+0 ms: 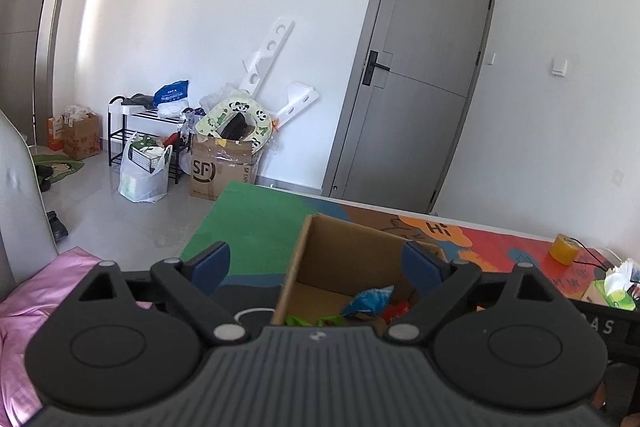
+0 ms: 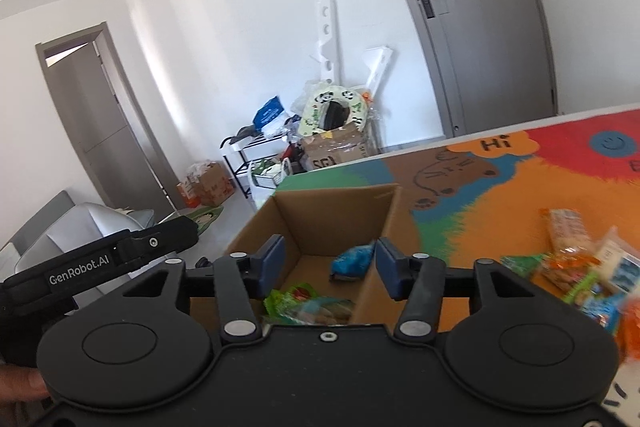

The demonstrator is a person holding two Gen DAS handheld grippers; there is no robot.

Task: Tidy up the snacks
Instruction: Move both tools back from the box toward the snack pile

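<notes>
Both tongs gape empty over the cardboard box (image 2: 320, 227); right tongs (image 2: 330, 265) should next pinch one packet (image 2: 568, 231) beside it

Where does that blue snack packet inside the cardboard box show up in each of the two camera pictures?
Left wrist view: the blue snack packet lies low and right of centre, on the floor of the cardboard box.
Right wrist view: blue snack packet sits just below centre, inside the box.
Shared landmark: the grey door.
</notes>
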